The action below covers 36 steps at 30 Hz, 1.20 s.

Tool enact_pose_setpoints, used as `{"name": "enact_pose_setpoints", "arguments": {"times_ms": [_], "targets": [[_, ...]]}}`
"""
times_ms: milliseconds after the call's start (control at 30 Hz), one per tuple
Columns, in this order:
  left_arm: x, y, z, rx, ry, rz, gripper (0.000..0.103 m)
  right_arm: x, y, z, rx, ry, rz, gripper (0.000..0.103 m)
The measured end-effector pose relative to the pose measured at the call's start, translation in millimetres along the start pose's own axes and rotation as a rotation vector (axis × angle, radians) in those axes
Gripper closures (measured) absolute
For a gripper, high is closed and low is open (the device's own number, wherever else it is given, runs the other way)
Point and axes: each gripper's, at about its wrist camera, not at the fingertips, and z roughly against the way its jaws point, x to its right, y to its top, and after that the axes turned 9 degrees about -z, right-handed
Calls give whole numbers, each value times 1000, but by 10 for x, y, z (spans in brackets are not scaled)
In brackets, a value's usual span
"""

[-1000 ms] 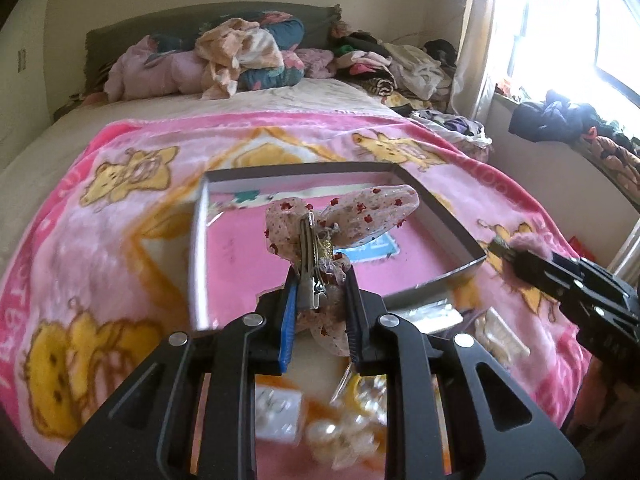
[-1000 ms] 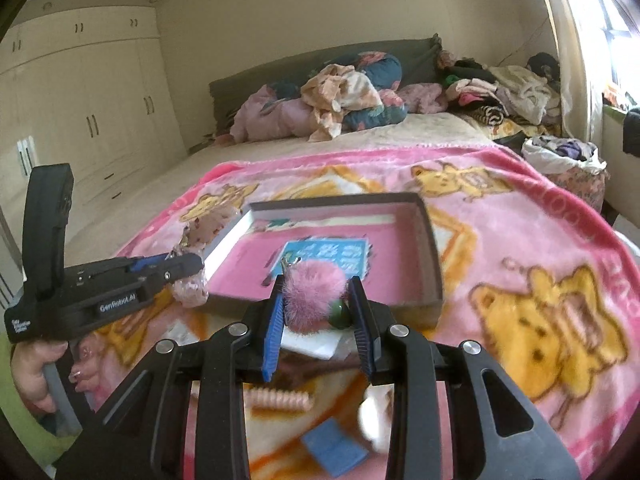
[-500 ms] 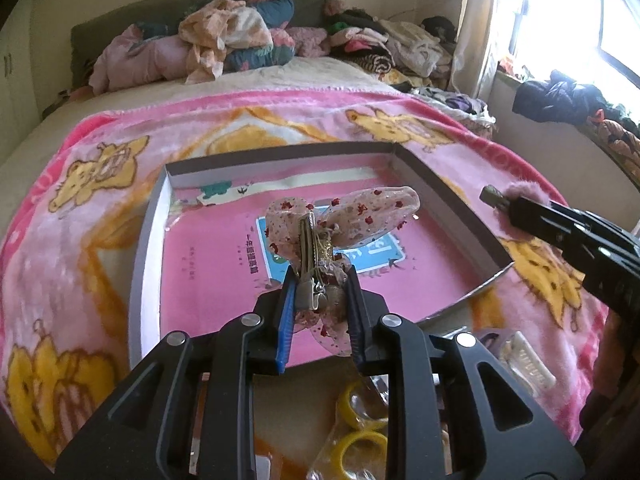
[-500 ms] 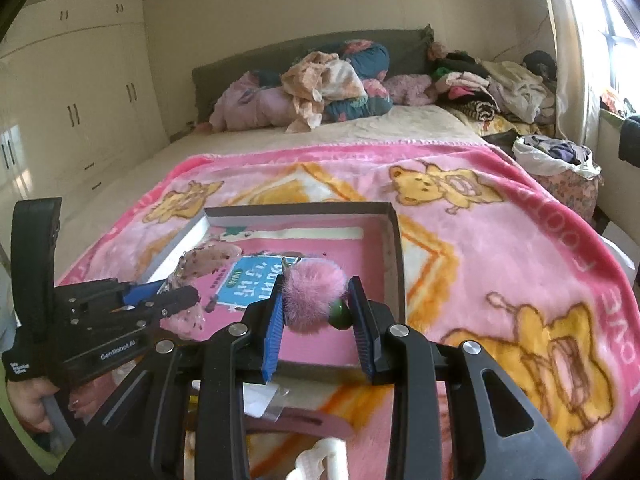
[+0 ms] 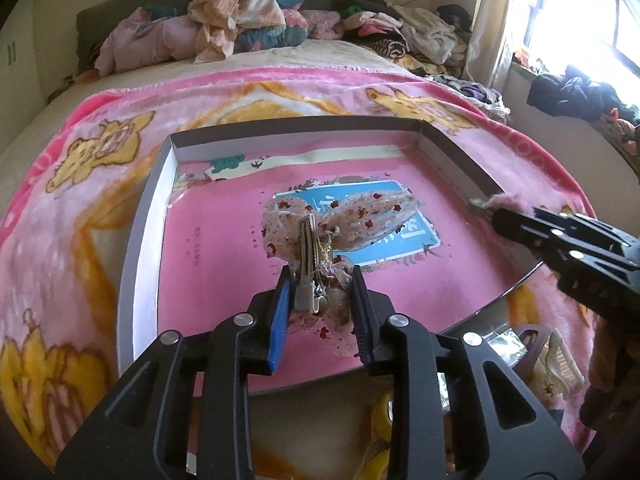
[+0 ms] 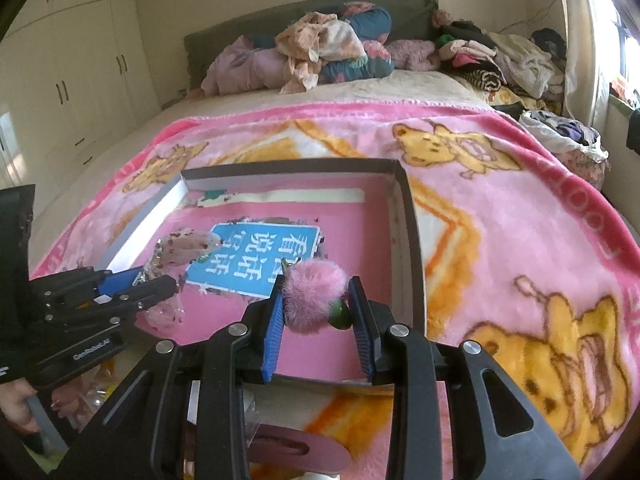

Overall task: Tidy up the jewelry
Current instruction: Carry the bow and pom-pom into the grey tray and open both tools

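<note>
Both grippers advanced over box (image 5: 144, 216). Left gripper (image 5: 318, 300): jaws clenched on bow clip (image 5: 316, 248), long axis pointing ahead. Right gripper (image 6: 316, 304): jaws grasping pompom clip (image 6: 314, 294); green bead visible in right view only.

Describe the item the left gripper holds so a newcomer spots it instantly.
Over the shallow box on the pink blanket, the left gripper clamps a sheer bow hair clip. Red specks and a metal clip distinguish it from the fluffy pink pompom nearby.
</note>
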Motion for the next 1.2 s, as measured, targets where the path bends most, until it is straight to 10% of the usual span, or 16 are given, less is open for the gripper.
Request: {"name": "enact_pose_setpoints", "arguments": {"times_ms": [600, 1200], "targets": [[-35, -48, 123, 41, 23, 31, 64, 49, -123, 136, 40, -10, -33, 54], [-41, -102, 821, 187, 75, 84, 12, -30, -260, 900, 194, -16, -54, 22]]}}
